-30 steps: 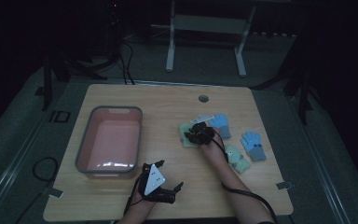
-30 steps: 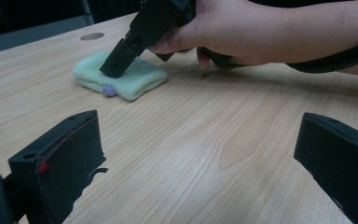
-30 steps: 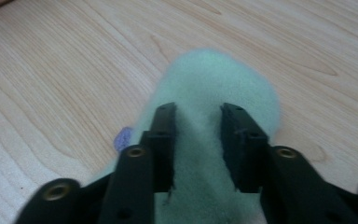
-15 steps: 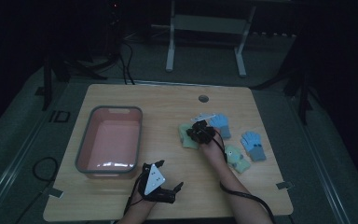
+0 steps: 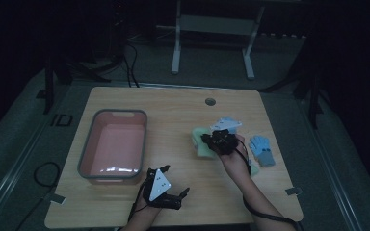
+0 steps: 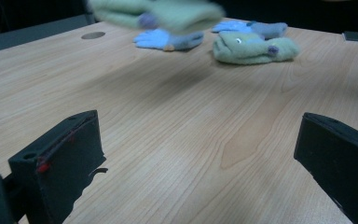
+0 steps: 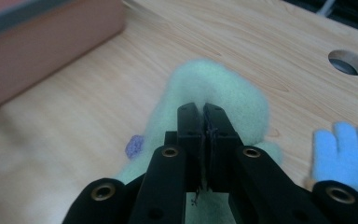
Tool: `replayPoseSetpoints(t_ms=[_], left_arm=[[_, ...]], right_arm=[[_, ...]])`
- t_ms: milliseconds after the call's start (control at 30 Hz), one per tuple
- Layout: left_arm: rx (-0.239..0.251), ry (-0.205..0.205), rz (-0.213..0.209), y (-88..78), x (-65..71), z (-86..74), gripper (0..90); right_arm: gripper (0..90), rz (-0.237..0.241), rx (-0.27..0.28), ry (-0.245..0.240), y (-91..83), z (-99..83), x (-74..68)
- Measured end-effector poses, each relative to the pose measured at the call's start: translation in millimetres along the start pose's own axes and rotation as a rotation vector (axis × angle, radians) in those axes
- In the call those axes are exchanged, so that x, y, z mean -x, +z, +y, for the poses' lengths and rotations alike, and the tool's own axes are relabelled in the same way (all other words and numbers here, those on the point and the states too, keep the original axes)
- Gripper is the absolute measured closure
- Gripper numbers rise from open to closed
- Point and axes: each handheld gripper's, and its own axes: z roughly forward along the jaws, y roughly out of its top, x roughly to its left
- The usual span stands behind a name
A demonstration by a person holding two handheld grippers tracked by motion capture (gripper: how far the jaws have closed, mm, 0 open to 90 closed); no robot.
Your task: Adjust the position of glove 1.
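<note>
Right gripper (image 7: 204, 121) pinched on green glove (image 7: 214, 93), lifted above mid-table.
Pink bin (image 5: 113, 144) lies at 9 o'clock from the glove; left gripper (image 5: 166, 192) rests agape, empty, at 6 o'clock edge.

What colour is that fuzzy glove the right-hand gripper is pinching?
Pale green glove, held in the right gripper; clearest in the right gripper view.

left gripper (image 5: 166, 192): black, grey plate | right gripper (image 7: 204, 122): black, brass screws
</note>
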Motion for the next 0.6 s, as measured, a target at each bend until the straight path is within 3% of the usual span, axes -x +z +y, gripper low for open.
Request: replayPoseSetpoints(t_ms=[133, 300, 433, 600], left_arm=[[-0.001, 0.001, 0.002, 0.0, 0.0, 0.0, 1.3], [0.001, 0.004, 0.004, -0.1, 0.1, 0.0, 1.3], [0.002, 0.003, 0.003, -0.1, -0.3, 0.0, 1.2], [0.001, 0.002, 0.002, -0.3, -0.3, -0.1, 1.2]], right_arm=[[86.5, 0.002, 0.02, 0.01, -25.6, -3.4, -9.2], [86.5, -0.049, 0.032, -0.002, -47.5, -16.3, -25.9], [86.5, -0.071, 0.012, 0.003, -50.9, -30.8, -37.7], [86.5, -0.084, -0.019, 0.071, -44.9, -53.0, -46.9]])
